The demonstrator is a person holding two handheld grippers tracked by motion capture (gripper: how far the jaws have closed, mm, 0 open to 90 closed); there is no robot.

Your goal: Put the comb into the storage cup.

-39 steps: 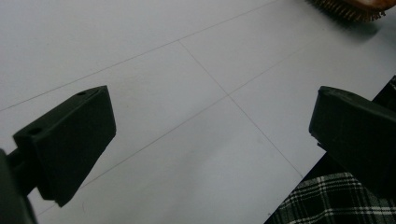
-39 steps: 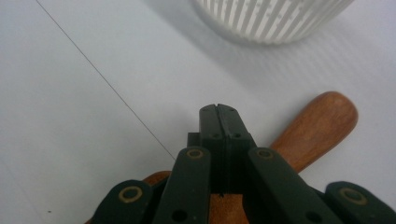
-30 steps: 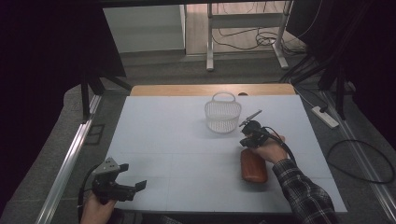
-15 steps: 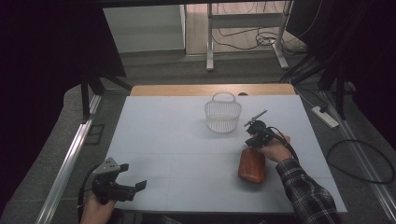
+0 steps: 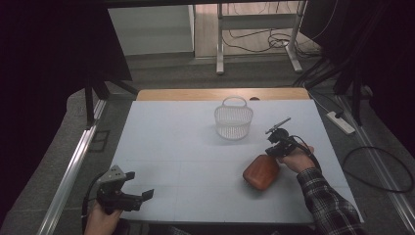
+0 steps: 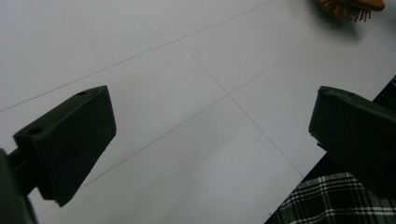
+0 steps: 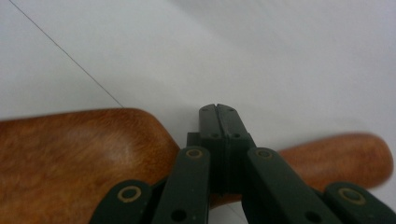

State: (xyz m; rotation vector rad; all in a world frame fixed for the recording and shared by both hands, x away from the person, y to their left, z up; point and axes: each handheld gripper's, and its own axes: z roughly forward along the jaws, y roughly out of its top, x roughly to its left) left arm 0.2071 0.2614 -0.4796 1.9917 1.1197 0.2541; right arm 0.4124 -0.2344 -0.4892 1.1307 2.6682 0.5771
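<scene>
Resting at the near left edge of the table [image 5: 195,137], the left gripper [image 5: 139,197] sits in the person's left hand [image 5: 100,220], jaws spread wide with nothing between them. The left gripper view looks across bare white tabletop crossed by thin seam lines, between two black jaw pads standing far apart; a plaid sleeve [image 6: 327,200] shows at the bottom right corner, and the bristle side of the hairbrush [image 6: 350,7] peeks in at the top right edge.

Farther in on the right, a wooden hairbrush [image 5: 262,171] lies on the table, its broad reddish-brown back facing up and its handle running toward the person's right hand [image 5: 298,159]. The right gripper [image 5: 273,151] is held over the handle end. In the right gripper view its jaws [image 7: 219,121] are pressed tight together, tips just past the narrow neck of the brush, where the wide head [image 7: 79,158] meets the handle [image 7: 341,154]. Whether the neck is actually pinched under the linkage cannot be told; the visible pads meet with nothing between them.

Beyond, near the middle of the far half of the table, a small white wire basket [image 5: 233,120] stands upright with its handle loop raised, well apart from brush and both grippers.
</scene>
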